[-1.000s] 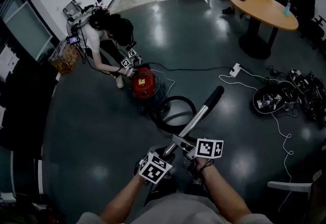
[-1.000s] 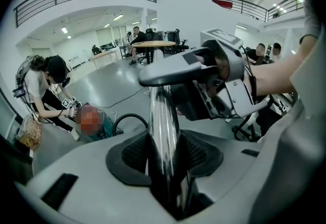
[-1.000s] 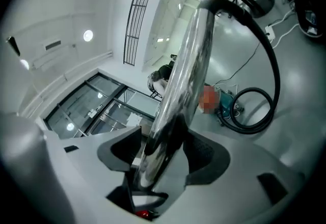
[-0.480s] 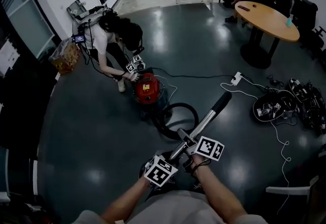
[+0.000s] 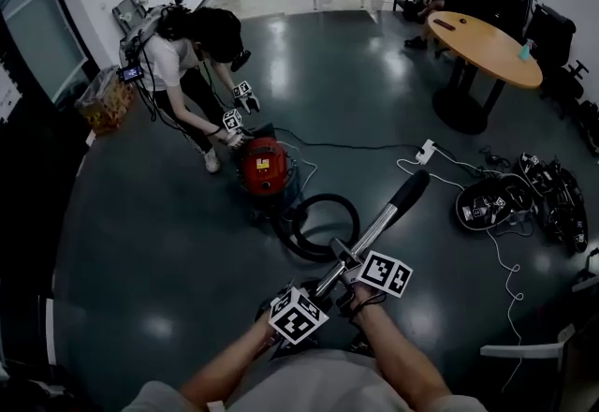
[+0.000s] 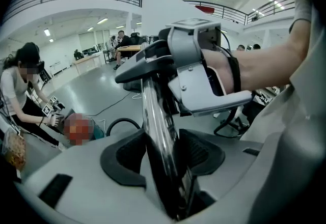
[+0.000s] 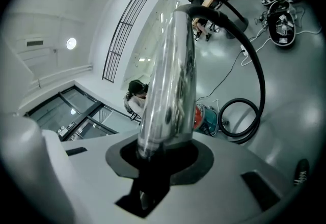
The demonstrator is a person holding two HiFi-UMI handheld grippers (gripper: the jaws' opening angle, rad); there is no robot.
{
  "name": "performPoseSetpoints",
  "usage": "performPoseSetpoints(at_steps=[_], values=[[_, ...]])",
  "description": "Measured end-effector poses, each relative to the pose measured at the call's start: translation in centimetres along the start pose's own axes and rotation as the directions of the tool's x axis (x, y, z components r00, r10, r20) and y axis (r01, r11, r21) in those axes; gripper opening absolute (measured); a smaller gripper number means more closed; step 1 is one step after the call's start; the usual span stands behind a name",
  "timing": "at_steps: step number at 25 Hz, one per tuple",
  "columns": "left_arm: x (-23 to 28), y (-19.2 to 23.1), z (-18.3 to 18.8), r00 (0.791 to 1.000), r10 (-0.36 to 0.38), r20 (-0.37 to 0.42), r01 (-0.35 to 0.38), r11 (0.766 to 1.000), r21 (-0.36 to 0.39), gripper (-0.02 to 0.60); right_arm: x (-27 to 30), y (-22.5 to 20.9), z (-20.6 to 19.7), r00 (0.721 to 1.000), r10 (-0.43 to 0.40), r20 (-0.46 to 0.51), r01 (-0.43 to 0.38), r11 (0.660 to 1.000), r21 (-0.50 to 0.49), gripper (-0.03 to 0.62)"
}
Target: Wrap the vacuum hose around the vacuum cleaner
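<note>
The red vacuum cleaner [image 5: 264, 164] [image 7: 204, 118] stands on the dark floor, its black hose [image 5: 328, 198] [image 7: 257, 80] [image 6: 114, 123] looped beside it. The hose ends at a chrome wand [image 5: 379, 223] [image 6: 155, 106] [image 7: 170, 65] that slants up toward me. My right gripper [image 5: 351, 260] [image 7: 165, 149] has just been closing and its pads are shut on the wand. Lower down the same tube, my left gripper [image 5: 316, 293] [image 6: 163, 154] has just been opening. The wand still runs between its pads, held loosely.
Another person [image 5: 192, 50] bends over the vacuum with two grippers. A power strip [image 5: 428, 153] and white cables lie to the right, next to a pile of black gear [image 5: 496, 199]. A round wooden table [image 5: 487, 36] stands at the back right.
The other person has risen a little over the vacuum and lifted one gripper off it. My two grippers stay on the wand, whose far end has drifted slightly right.
</note>
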State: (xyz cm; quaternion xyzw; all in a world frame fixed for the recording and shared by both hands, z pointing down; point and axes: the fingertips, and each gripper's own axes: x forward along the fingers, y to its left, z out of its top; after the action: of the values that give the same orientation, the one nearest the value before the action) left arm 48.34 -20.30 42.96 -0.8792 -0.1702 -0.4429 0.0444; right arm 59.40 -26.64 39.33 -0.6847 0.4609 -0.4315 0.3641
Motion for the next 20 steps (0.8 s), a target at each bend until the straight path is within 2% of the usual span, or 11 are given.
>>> performPoseSetpoints(at_steps=[4, 9, 14, 20], values=[[-1.8, 1.9, -2.3, 0.999, -0.051, 0.000, 0.051, 0.999, 0.015, 0.235, 2.0, 0.2, 1.6, 0.999, -0.031, 0.041, 0.031, 1.000, -0.003, 0.100], [-3.7, 5.4, -4.2, 0.997, -0.076, 0.021, 0.076, 0.997, 0.004, 0.238, 4.9, 0.1, 3.2, 0.995, -0.067, 0.075, 0.067, 0.998, 0.011, 0.100], [-5.2, 7.8, -6.1, 0.995, -0.093, 0.018, 0.093, 0.996, 0.007, 0.238, 7.1, 0.3, 3.3, 0.993, -0.101, 0.066, 0.101, 0.995, 0.000, 0.100], [-5.8, 9.8, -7.3, 0.997, -0.065, 0.029, 0.066, 0.997, -0.032, 0.239, 9.7, 0.0, 3.1, 0.993, -0.113, 0.030, 0.113, 0.994, -0.011, 0.100]])
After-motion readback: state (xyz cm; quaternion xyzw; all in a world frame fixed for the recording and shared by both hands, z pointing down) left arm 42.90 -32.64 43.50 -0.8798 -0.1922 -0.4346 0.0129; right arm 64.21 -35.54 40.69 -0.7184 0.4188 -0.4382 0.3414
